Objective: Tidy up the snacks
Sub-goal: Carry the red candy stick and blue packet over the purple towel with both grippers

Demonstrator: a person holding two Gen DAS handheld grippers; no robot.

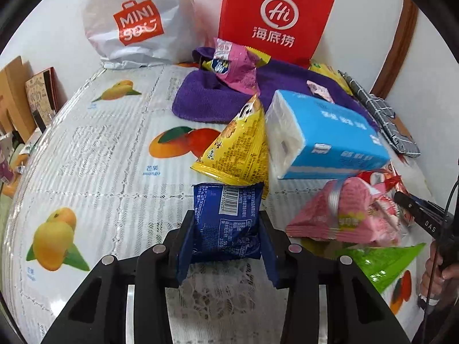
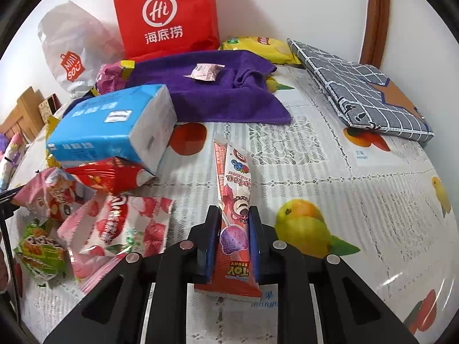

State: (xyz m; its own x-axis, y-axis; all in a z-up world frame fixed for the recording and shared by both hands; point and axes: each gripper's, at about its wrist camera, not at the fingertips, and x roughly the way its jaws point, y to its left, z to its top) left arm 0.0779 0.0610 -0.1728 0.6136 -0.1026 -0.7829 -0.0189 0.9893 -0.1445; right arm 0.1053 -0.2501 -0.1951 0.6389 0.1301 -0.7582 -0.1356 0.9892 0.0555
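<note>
Both tools grip: left tool [image 1: 226, 229] blue packet [image 1: 226, 218], right tool [image 2: 233, 240] half-hidden lollipop wrapper [image 2: 235, 215].

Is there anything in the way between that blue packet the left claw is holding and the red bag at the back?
Yes. The left gripper is shut on the blue packet, and a yellow packet, a purple towel and a pink packet lie before the red bag.
</note>
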